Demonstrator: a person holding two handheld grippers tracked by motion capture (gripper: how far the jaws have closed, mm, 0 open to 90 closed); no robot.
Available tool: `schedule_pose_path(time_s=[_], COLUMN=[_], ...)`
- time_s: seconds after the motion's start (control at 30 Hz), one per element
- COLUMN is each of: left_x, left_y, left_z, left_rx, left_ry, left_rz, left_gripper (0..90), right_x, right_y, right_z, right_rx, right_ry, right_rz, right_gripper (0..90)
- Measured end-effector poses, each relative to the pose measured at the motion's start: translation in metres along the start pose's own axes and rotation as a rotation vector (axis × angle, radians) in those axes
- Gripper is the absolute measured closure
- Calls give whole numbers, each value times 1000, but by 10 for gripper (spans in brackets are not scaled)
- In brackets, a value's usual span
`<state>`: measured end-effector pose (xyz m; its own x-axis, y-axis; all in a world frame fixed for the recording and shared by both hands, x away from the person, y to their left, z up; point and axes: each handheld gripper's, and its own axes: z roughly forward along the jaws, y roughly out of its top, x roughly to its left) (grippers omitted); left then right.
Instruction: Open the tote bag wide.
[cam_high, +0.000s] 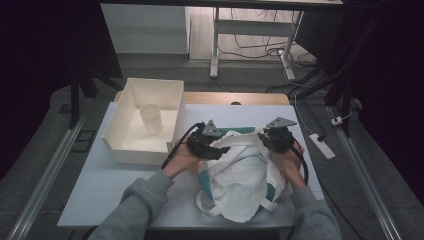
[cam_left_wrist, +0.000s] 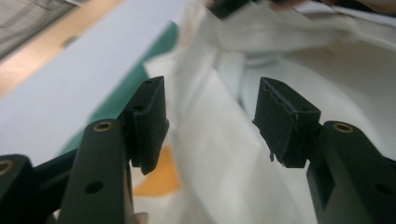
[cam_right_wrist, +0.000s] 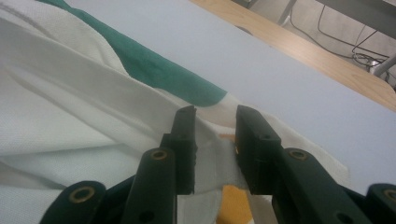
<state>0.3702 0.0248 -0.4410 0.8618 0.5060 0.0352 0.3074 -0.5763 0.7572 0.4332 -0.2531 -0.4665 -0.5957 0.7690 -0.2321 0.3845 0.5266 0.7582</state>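
A white cloth bag (cam_high: 240, 175) with green trim lies crumpled on the white table (cam_high: 100, 190) in front of the person. My left gripper (cam_high: 220, 149) rests at the bag's upper left. Its jaws stand wide apart (cam_left_wrist: 212, 121) over the bag's white fabric (cam_left_wrist: 219, 154) and neither pad presses on it. My right gripper (cam_high: 265, 140) is at the bag's upper right. Its jaws (cam_right_wrist: 215, 144) stand a little apart, with a strip of white fabric lying loose between them. A green band (cam_right_wrist: 159, 70) runs along the bag's edge, and an orange patch (cam_right_wrist: 233, 200) shows below the jaws.
A white open bin (cam_high: 125, 145) stands at the back left of the table with a pale cup (cam_high: 151, 119) upright inside. A wooden strip (cam_high: 235, 97) borders the far edge. A power strip (cam_high: 322, 146) lies on the floor to the right.
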Motion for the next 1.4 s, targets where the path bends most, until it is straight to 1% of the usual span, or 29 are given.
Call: schedule_pose_path(time_s=[0.07, 0.13, 0.17, 0.2, 0.3, 0.37, 0.4, 0.47, 0.5, 0.6, 0.63, 0.7, 0.73, 0.77, 0.8, 0.83, 0.87, 0.9, 0.93, 1.03, 1.13, 1.17, 1.2, 1.23, 1.3, 1.33, 1.37, 1.4], left_x=[-10, -18, -22, -25, -26, -27, -28, -31, -30, -26, -25, -21, -18, -14, -11, -8, -5, -3, -2, 0, 1, 1, 2, 2, 4, 5, 5, 6], left_y=[-1, 0, 1, 0, -2, -4, -5, -6, -7, -8, -9, -11, -12, -13, -15, -15, -16, -17, -17, -16, -15, -14, -14, -14, -14, -14, -14, -14], left_z=[2, 6, 9, 14, 29, 38, 43, 52, 55, 56, 56, 55, 55, 55, 55, 54, 54, 53, 52, 47, 44, 42, 42, 41, 39, 38, 38, 37], left_rx=[32, 67, 91, 121, 188, 212, 227, 257, 266, 267, 269, 267, 259, 250, 237, 227, 216, 206, 194, 163, 144, 136, 123, 117, 95, 93, 87, 78], left_ry=[-35, -38, -26, -9, 20, 24, 31, 66, 82, 87, 97, 104, 100, 89, 76, 66, 59, 55, 59, 82, 96, 102, 108, 112, 115, 115, 119, 124], left_rz=[36, 78, 102, 117, 130, 130, 139, 160, 161, 152, 158, 161, 154, 141, 123, 111, 98, 89, 82, 72, 65, 62, 57, 52, 35, 33, 28, 26], left_gripper=[441, 452, 454, 458, 456, 456, 455, 453, 464, 551, 603, 729, 800, 837, 855, 864, 869, 871, 872, 874, 874, 874, 874, 874, 874, 874, 875, 875], right_x=[-1, -2, -2, -3, -2, -1, -1, -1, 0, 1, 2, 6, 8, 12, 16, 21, 27, 34, 42, 72, 101, 107, 114, 121, 134, 137, 139, 141], right_y=[-1, -2, -2, -2, -3, -3, -3, -2, -2, 0, 1, 4, 7, 9, 11, 14, 16, 17, 18, 13, 3, 1, -2, -5, -10, -12, -13, -14], right_z=[-1, -1, -1, -1, -3, -5, -6, -8, -9, -12, -15, -22, -27, -33, -39, -46, -51, -56, -60, -69, -70, -69, -68, -65, -57, -54, -51, -48], right_rx=[0, -2, -3, -5, -14, -20, -22, -31, -36, -51, -61, -81, -94, -99, -102, -106, -100, -75, -52, 2, 75, 92, 117, 134, 174, 193, 207, 220], right_ry=[1, 6, 7, 11, 14, 18, 19, 25, 26, 30, 32, 44, 56, 59, 69, 97, 143, 200, 255, 390, 491, 509, 522, 519, 490, 476, 465, 445], right_rz=[8, 20, 23, 25, 31, 31, 29, 33, 34, 24, 20, 7, -5, -16, -25, -32, -33, -38, -56, -116, -170, -180, -202, -228, -283, -303, -312, -318], right_gripper=[678, 670, 668, 667, 665, 664, 664, 664, 663, 663, 663, 652, 643, 634, 625, 610, 585, 564, 556, 537, 530, 530, 530, 535, 586, 635, 713, 800])
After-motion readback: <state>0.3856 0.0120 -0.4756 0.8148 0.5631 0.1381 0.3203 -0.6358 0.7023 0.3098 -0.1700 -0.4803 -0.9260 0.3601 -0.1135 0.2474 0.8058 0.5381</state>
